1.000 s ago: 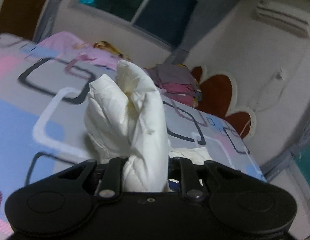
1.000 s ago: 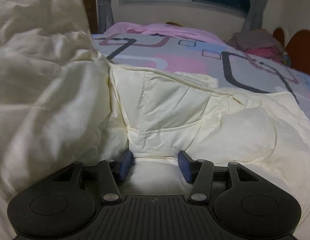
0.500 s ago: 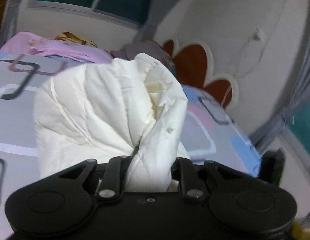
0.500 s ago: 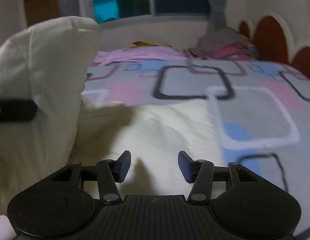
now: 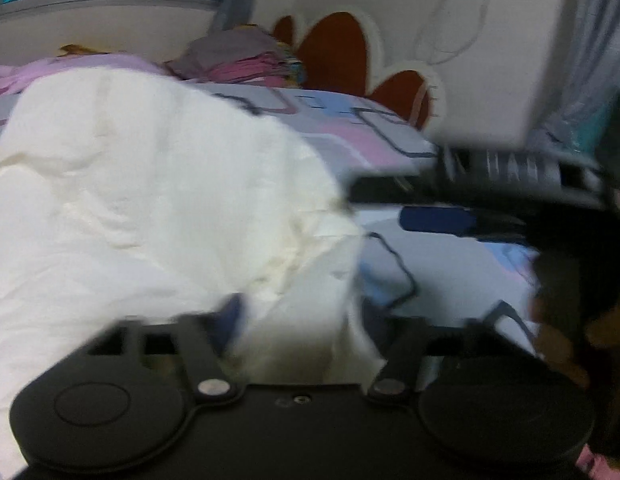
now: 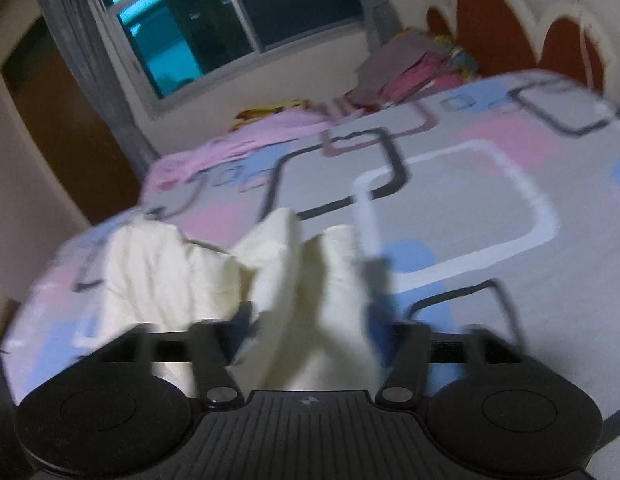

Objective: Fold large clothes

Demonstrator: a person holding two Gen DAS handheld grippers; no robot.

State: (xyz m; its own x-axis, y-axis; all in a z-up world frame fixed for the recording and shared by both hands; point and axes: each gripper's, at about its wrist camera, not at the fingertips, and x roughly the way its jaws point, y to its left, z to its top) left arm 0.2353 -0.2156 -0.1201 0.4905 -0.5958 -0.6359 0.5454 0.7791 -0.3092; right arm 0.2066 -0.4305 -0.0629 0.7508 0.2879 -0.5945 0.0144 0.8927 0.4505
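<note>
A cream quilted garment (image 5: 149, 208) lies bunched on a bed (image 6: 470, 208) covered in a sheet of grey, pink and blue patches crossed by rounded black and white outlines. In the left wrist view the garment fills the frame from 9 to 12 o'clock, and a fold of it runs down between the fingers of the left claw (image 5: 299, 320), whose jaws are opening; the pads appear clear of the cloth, though blur hides the contact. The right claw (image 5: 438, 204) reaches in at 3 o'clock of that view, its blue pad just beside the garment's edge. In the right wrist view, two upright folds of the garment (image 6: 301, 264) stand between the fingers of the right claw (image 6: 310, 328), whose jaws are also opening, the cloth loose between them. At 1 o'clock, a pile of grey and pink folded clothes (image 6: 410, 68) sits at the head of the bed, beside a red scalloped headboard (image 6: 494, 20). A curtained window (image 6: 213, 16) shows at 11 o'clock.
</note>
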